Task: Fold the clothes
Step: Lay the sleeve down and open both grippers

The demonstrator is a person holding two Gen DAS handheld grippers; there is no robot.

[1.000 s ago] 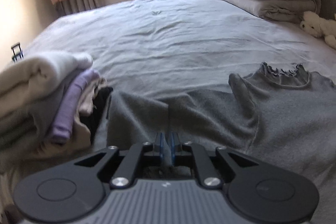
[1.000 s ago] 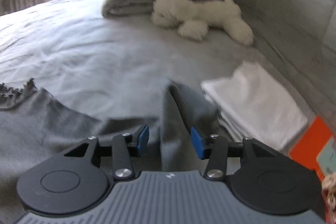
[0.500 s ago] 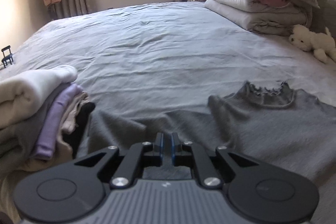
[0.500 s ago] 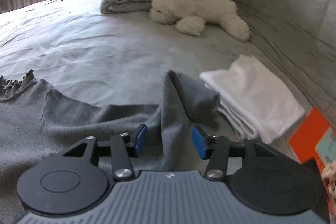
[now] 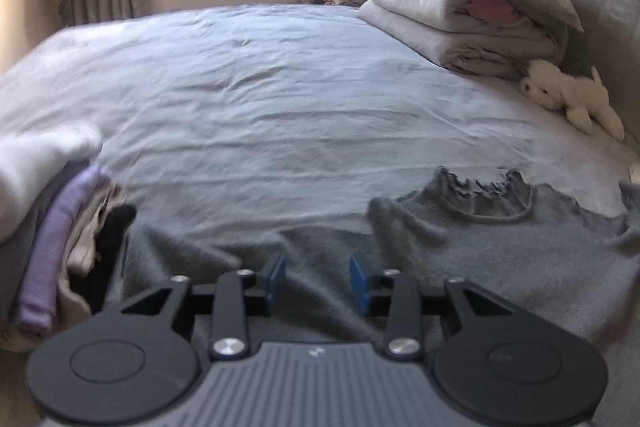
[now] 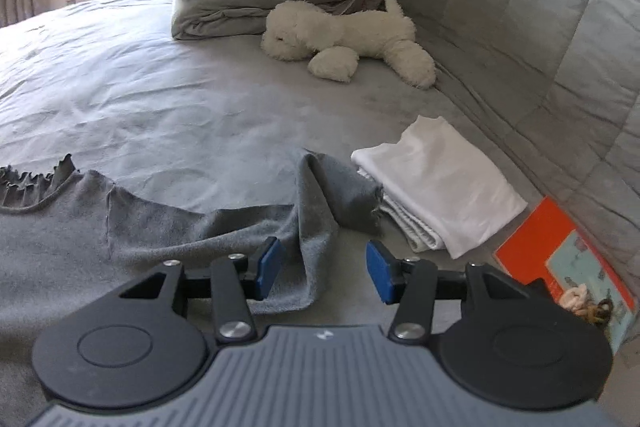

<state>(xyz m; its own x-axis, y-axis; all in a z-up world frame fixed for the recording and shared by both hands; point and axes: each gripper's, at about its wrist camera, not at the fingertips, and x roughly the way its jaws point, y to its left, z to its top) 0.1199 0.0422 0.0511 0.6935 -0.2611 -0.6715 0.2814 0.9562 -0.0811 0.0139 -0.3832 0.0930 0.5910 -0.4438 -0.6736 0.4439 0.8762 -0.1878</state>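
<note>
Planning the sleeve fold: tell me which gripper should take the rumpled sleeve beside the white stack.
Right. The right gripper is open with that sleeve just ahead of it; the left gripper, jaws just opened, sits over the far sleeve.

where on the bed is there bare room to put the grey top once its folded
The widest bare patch is the bed sheet beyond the grey top, stretching to the folded duvets. It is crowded at the clothes stack, and between the white folded cloth, orange book and plush dog.
</note>
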